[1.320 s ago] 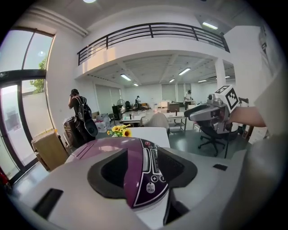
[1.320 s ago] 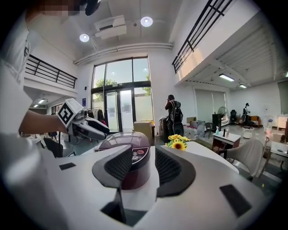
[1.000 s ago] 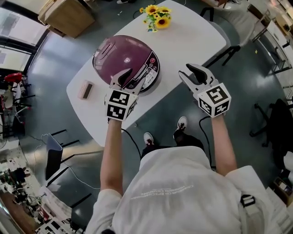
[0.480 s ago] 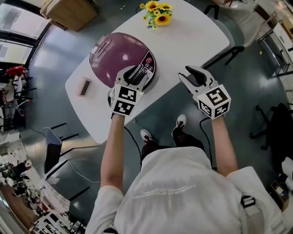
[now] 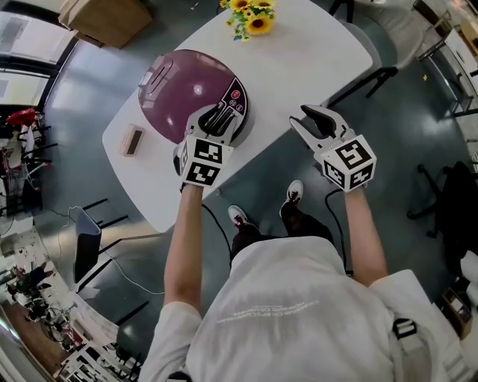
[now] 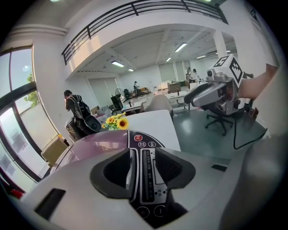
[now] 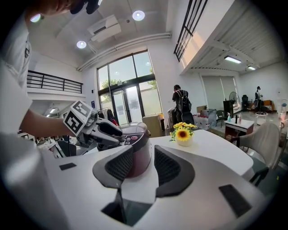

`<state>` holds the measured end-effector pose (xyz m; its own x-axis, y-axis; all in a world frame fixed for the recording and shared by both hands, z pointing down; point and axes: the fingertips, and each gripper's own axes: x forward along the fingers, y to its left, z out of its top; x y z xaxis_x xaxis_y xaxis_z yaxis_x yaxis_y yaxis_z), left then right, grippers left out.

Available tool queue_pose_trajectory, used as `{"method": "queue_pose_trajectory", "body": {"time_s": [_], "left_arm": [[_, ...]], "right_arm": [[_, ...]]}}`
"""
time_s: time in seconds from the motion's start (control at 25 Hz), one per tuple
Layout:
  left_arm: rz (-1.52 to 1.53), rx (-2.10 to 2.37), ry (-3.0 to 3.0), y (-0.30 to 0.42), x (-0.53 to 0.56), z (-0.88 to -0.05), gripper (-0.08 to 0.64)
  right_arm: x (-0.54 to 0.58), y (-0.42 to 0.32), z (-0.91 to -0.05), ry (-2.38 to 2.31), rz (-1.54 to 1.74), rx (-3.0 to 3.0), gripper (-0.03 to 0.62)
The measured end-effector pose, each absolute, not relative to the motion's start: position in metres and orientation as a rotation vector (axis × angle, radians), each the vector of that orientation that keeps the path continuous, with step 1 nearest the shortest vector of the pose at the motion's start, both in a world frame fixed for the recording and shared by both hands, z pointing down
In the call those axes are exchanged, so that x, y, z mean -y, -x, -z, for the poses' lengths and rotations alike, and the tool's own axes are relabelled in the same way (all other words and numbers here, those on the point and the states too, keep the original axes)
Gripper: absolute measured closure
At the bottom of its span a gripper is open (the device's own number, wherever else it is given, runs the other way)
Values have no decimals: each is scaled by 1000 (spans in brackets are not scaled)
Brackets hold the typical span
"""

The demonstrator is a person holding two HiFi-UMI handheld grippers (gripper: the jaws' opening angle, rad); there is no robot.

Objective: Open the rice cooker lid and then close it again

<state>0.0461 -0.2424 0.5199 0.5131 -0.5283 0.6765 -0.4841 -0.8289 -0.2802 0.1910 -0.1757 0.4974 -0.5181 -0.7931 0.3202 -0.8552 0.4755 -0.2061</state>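
The purple rice cooker [image 5: 187,89], lid down, sits on a white rounded table [image 5: 314,52] above a glossy grey floor [image 5: 82,89]. Beyond the cooker stands a pot of sunflowers [image 5: 250,16]. To the cooker's left lies a small pinkish block [image 5: 133,140], perhaps a remote. The left gripper [image 5: 216,119] hangs over the cooker's front control panel [image 6: 145,166]. Its jaws are spread but have just been closing, with the panel strip showing between them, apparently untouched. The right gripper [image 5: 308,118] is off the cooker's right side, its jaws spread on nothing. Behind the cooker, tall windows [image 7: 128,101] light an open office hall.
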Motion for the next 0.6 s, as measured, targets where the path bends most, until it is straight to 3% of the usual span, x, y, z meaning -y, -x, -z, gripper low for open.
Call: {"method": "queue_pose_trajectory", "body": {"time_s": [0.6], "left_arm": [[1239, -932, 2670, -49, 238, -520, 371]], "right_arm": [[181, -187, -501, -1417, -532, 2550, 428]]}}
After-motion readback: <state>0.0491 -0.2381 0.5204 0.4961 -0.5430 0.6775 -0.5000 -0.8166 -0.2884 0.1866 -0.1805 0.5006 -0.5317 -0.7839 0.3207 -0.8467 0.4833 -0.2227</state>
